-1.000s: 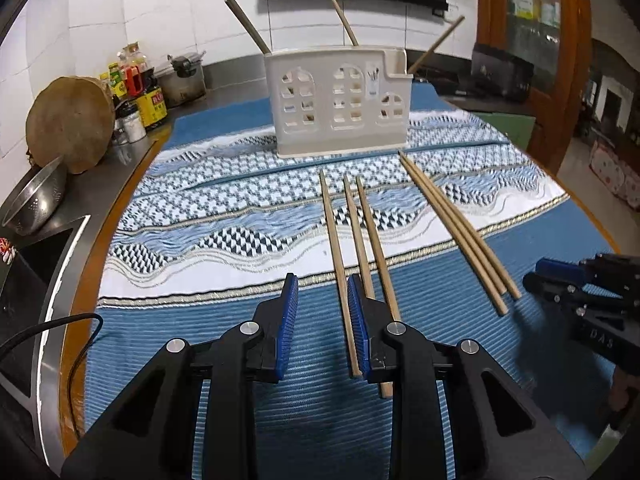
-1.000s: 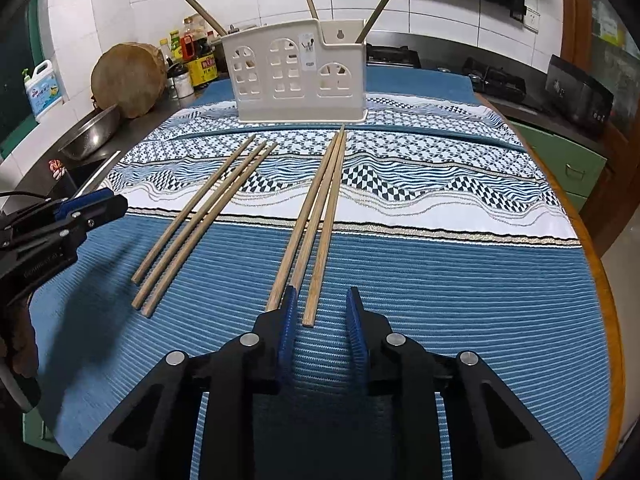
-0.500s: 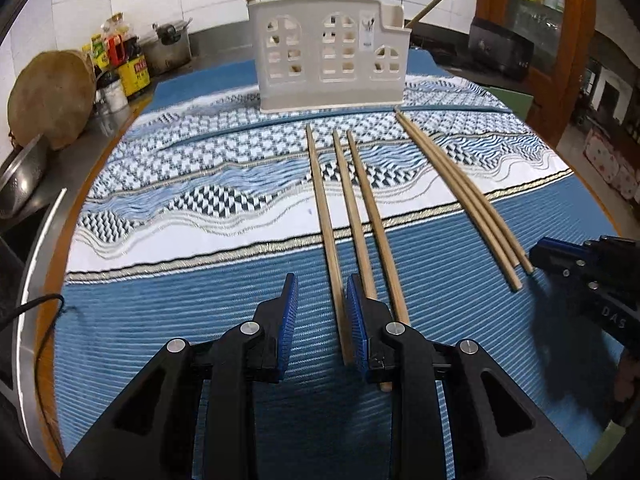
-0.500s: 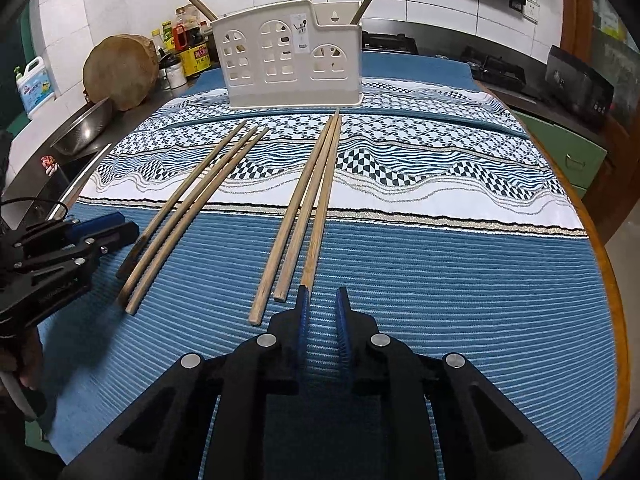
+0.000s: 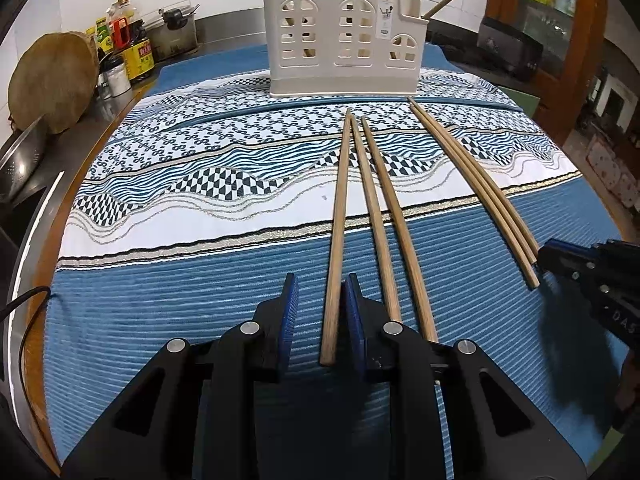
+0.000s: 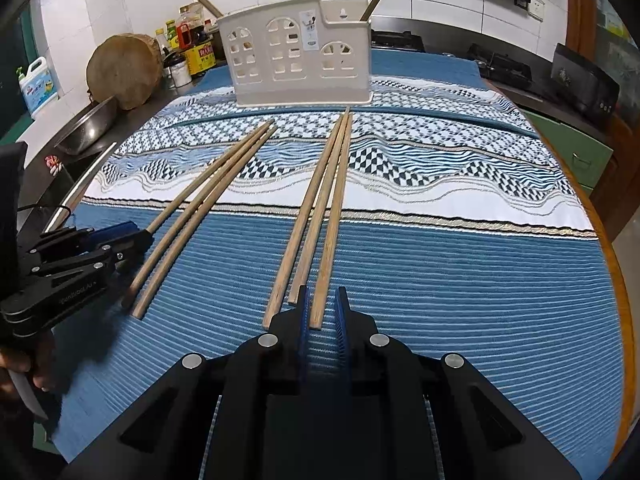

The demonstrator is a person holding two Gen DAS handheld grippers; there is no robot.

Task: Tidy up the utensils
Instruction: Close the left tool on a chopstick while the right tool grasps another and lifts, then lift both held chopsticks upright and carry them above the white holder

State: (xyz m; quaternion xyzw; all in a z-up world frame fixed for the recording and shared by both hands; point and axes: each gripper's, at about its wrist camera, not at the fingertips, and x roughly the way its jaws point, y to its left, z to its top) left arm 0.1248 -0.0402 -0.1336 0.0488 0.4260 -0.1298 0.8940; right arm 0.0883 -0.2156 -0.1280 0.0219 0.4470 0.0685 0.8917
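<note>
Blue ribbed cloth carries the cream holder at twelve o'clock, with chopsticks lying loose short of it. My left tongs stand spread astride the leftmost chopstick. My right tongs, narrow but not pinching, bracket the rightmost chopstick. An off-centre squeeze could roll either stick against its neighbours.
</note>
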